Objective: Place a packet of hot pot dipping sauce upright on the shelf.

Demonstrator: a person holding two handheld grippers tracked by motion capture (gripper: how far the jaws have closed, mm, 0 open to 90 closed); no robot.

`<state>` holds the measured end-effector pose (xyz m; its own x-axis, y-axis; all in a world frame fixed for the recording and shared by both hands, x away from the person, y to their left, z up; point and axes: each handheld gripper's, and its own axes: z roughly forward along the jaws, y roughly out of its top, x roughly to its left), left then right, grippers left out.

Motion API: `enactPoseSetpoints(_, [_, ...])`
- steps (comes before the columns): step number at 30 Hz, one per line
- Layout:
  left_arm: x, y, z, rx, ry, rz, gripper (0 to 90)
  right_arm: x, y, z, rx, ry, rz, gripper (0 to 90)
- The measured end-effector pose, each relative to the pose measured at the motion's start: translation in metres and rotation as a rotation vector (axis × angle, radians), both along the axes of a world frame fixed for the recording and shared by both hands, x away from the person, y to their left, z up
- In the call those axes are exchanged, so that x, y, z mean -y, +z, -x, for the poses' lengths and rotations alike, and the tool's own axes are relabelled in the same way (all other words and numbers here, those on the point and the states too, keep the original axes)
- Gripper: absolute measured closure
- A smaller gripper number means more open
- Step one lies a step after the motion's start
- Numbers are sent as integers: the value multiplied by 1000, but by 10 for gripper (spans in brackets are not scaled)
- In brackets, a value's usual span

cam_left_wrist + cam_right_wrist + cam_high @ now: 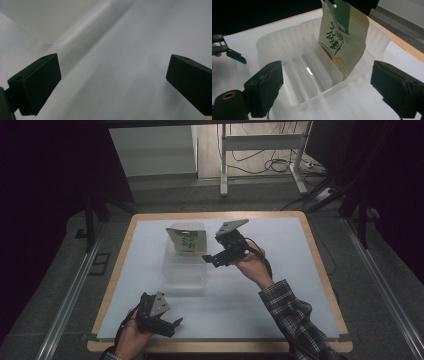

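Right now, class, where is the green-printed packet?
The packet stands upright in the far end compartment of the clear tray, behind a divider. In the high view it sits mid-table, just left of the right tongs.

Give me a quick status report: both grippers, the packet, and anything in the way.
Left gripper open, low on table. Right gripper open beside clear tray, nothing held. Packet upright in tray's end slot. Nothing between.

Looking past wide-open black jaws at a clear ribbed plastic tray [294,82], green-and-cream printed pouch [340,37] standing upright, seemingly in its end slot.
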<state>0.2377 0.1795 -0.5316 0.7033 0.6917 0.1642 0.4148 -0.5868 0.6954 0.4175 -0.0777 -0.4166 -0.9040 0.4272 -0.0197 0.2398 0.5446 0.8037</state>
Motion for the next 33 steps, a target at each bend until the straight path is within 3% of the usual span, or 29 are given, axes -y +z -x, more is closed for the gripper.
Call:
enactPoseSetpoints(20, [0, 0, 0, 0, 1, 4, 0, 22, -16, 18, -1, -24, 3, 108])
enactPoseSetpoints(33, [0, 0, 0, 0, -3, 0, 0, 39, -21, 22, -4, -45, -5, 87])
